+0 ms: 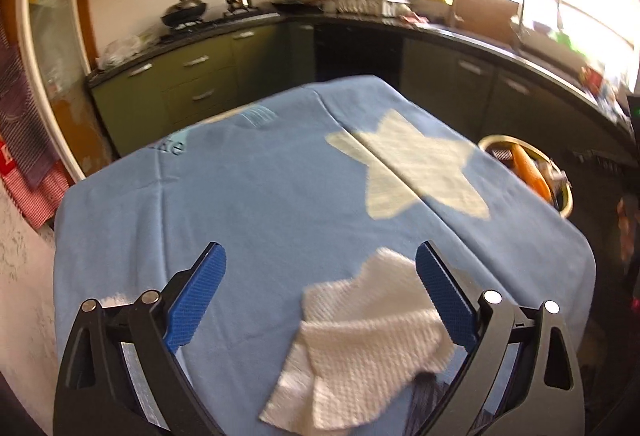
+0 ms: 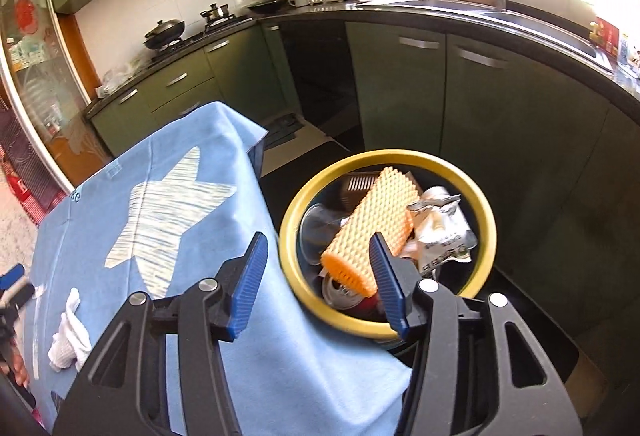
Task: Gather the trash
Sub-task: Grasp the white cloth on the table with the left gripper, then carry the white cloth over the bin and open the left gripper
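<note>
A crumpled white paper towel (image 1: 360, 344) lies on the blue star cloth (image 1: 260, 203) over the table. My left gripper (image 1: 320, 268) is open, its blue fingers on either side of the towel, the right finger touching its edge. The towel also shows in the right wrist view (image 2: 70, 336). My right gripper (image 2: 316, 268) is open and empty above the near rim of the yellow-rimmed trash bin (image 2: 486, 220). The bin holds an orange foam net (image 2: 372, 224), a clear cup, a can and a silver wrapper (image 2: 440, 228). The bin also shows in the left wrist view (image 1: 564, 195).
The bin stands on the floor right beside the table's edge. Green kitchen cabinets (image 2: 400, 83) with a dark counter run behind, with a sink (image 2: 460, 5) and a stove with pots (image 2: 168, 31). A glass door (image 1: 52, 35) is at the left.
</note>
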Demonstrator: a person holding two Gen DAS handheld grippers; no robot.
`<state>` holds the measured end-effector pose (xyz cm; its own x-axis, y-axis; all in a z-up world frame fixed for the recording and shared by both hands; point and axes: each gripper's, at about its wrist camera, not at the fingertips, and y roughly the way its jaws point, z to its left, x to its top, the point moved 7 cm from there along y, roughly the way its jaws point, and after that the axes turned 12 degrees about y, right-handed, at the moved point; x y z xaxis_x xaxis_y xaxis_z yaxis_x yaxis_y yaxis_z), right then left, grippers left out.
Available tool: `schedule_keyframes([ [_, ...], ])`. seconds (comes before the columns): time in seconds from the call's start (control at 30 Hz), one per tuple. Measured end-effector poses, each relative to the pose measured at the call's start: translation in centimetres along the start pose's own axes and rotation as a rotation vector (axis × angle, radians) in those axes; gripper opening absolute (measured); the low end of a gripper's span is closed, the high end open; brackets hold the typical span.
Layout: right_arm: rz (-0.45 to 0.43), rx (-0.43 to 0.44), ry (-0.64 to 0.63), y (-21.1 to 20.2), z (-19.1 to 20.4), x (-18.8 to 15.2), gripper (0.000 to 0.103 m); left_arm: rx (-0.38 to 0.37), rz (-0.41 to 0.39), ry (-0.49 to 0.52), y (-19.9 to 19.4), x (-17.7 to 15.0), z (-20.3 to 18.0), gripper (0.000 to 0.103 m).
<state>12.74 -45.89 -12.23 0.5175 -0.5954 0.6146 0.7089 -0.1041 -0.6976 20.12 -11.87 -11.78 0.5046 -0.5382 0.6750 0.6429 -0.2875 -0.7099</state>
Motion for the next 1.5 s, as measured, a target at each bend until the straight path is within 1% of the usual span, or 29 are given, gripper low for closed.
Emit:
schedule_keyframes([
  [0.1,0.011,0.014,-0.001,0.1,0.2,-0.5,0.051,-0.056,0.041,-0.001,0.4,-0.6,-2.1,0.095],
  [0.27,0.044,0.034,0.000,0.7,0.3,-1.3,0.051,-0.100,0.079,-0.003,2.3,-1.4,-4.8,0.095],
  [0.4,0.050,0.044,-0.007,0.6,0.3,-1.6,0.051,-0.104,0.116,-0.002,4.0,-1.7,-6.1,0.095],
  [0.57,0.051,0.050,-0.003,0.6,0.1,-1.5,0.051,-0.095,0.161,-0.034,5.3,-2.5,-5.7,0.095],
  [0.63,0.053,0.050,-0.001,0.6,0.0,-1.5,0.051,-0.102,0.179,-0.068,5.6,-3.0,-5.2,0.086],
  [0.67,0.053,0.051,-0.001,0.6,-0.1,-1.5,0.051,-0.098,0.180,-0.077,5.6,-3.2,-4.9,0.084],
  [0.73,0.054,0.052,-0.001,0.6,0.0,-1.5,0.051,-0.081,0.178,-0.087,5.4,-3.4,-4.4,0.074],
  [0.77,0.054,0.052,-0.002,0.6,0.0,-1.5,0.051,-0.078,0.177,-0.091,5.3,-3.4,-4.2,0.072],
  [0.83,0.055,0.055,-0.003,0.6,0.0,-1.5,0.051,-0.068,0.175,-0.102,5.0,-3.6,-3.8,0.059],
  [0.87,0.055,0.057,-0.005,0.6,0.1,-1.5,0.051,-0.062,0.176,-0.106,4.9,-3.8,-3.5,0.056],
  [0.93,0.056,0.058,-0.008,0.5,0.2,-1.6,0.051,-0.063,0.176,-0.111,4.6,-3.9,-3.3,0.041],
  [0.97,0.057,0.061,-0.008,0.5,0.3,-1.6,0.051,-0.070,0.174,-0.115,4.4,-4.0,-3.3,0.036],
  [1.0,0.058,0.062,-0.008,0.5,0.3,-1.6,0.051,-0.080,0.172,-0.118,4.2,-4.1,-3.3,0.026],
  [1.03,0.057,0.064,-0.009,0.5,0.4,-1.6,0.051,-0.088,0.169,-0.121,4.0,-4.1,-3.3,0.018],
  [1.13,0.052,0.070,-0.010,0.2,0.5,-1.5,0.051,-0.090,0.157,-0.114,3.4,-3.9,-3.5,0.013],
  [1.27,0.039,0.075,-0.005,-0.2,0.4,-1.2,0.051,-0.096,0.126,-0.079,1.8,-2.3,-3.9,0.012],
  [1.33,0.028,0.074,0.001,-0.5,0.0,-0.9,0.051,-0.112,0.103,-0.049,0.9,-0.6,-4.5,0.012],
  [1.43,0.005,0.071,0.024,-1.1,-1.1,-0.3,0.051,-0.136,0.053,0.016,-0.6,2.9,-6.1,0.012],
  [1.47,-0.006,0.067,0.034,-1.3,-1.6,-0.1,0.051,-0.160,0.032,0.044,-1.0,4.7,-7.1,0.012],
  [1.5,-0.016,0.061,0.043,-1.5,-2.1,0.2,0.051,-0.178,0.022,0.057,-1.1,5.7,-7.7,0.012],
])
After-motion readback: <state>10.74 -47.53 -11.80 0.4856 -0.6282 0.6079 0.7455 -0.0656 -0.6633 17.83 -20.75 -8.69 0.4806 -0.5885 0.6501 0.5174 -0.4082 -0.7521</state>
